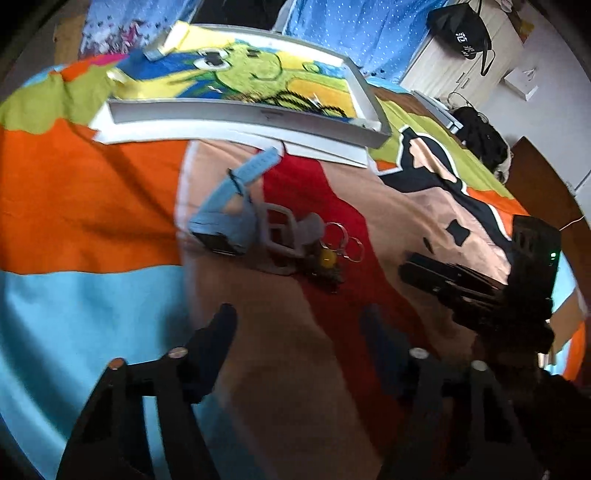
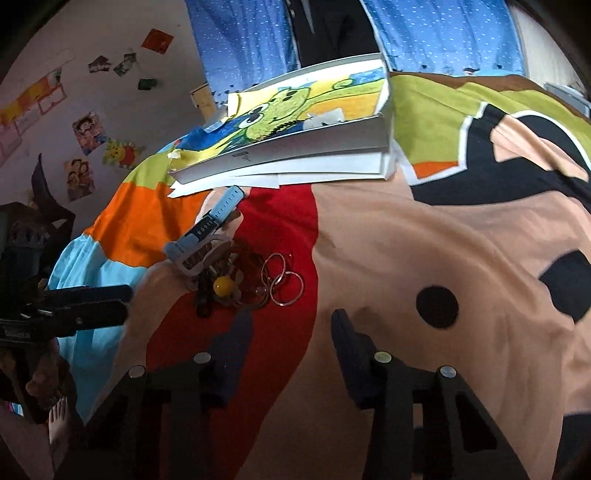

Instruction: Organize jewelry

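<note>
**Bedspread with jewelry pile, both grippers waiting**

Colourful bedspread [image 1: 110, 206] carries a small pile: blue watch [image 1: 225, 210], thin bangles [image 2: 282, 278], a yellow bead [image 2: 224, 286]. Behind it lies a white tray [image 1: 240, 118], probably the destination. Left gripper [image 1: 299, 317] and right gripper [image 2: 291, 328] hover near, jaws apart, holding nothing.

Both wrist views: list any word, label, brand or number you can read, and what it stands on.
Nothing reads cleanly.
Black bag: white characters, blurred, not legible.
White tray: small dark mark on the front wall, too small to read.
Wall posters: pictures only, any print too small.
Blue watch: no readable marking.
</note>
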The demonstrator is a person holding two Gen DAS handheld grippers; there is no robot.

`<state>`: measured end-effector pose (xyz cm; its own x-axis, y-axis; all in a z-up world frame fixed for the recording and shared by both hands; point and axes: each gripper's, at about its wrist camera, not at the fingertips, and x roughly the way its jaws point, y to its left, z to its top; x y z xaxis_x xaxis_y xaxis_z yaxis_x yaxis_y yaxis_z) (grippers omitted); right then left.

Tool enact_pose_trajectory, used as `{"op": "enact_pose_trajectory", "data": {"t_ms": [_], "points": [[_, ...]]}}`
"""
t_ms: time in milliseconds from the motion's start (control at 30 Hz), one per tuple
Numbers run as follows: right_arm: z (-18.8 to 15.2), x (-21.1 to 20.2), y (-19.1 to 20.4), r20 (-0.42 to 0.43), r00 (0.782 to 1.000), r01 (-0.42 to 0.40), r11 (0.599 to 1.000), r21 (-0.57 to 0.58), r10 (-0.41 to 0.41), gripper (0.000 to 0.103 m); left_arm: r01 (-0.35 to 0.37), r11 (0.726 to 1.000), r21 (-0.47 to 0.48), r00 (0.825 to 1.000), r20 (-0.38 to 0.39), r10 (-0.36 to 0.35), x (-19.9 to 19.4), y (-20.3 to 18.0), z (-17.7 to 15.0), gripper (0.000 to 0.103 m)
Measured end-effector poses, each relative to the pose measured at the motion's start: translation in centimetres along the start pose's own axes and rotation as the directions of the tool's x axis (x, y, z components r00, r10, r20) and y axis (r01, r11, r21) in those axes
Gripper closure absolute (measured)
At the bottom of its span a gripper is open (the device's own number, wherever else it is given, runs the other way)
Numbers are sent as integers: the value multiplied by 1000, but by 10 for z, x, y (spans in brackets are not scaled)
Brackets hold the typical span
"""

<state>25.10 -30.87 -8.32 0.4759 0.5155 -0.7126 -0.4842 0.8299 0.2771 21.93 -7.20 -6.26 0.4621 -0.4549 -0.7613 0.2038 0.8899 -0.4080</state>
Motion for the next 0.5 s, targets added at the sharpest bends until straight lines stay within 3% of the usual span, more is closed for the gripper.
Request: {"op": "enact_pose_trajectory", "data": {"t_ms": [167, 267, 400, 500], "points": [[7, 12, -5, -10, 1000, -27, 999, -39, 27, 64, 55, 998, -33, 998, -31, -56, 14, -6, 8, 51], [11, 20, -5, -24, 999, -47, 997, -64, 45, 72, 68, 995, -73, 997, -41, -71, 22, -6, 14, 52], [14, 36, -5, -50, 998, -41, 995, -89, 37, 76, 32, 993, -111, 998, -54, -38, 32, -3, 20, 66], [16, 45, -7, -65, 998, -17, 995, -99, 10, 76, -5, 993, -122, 997, -79, -4, 39, -3, 25, 68]]}}
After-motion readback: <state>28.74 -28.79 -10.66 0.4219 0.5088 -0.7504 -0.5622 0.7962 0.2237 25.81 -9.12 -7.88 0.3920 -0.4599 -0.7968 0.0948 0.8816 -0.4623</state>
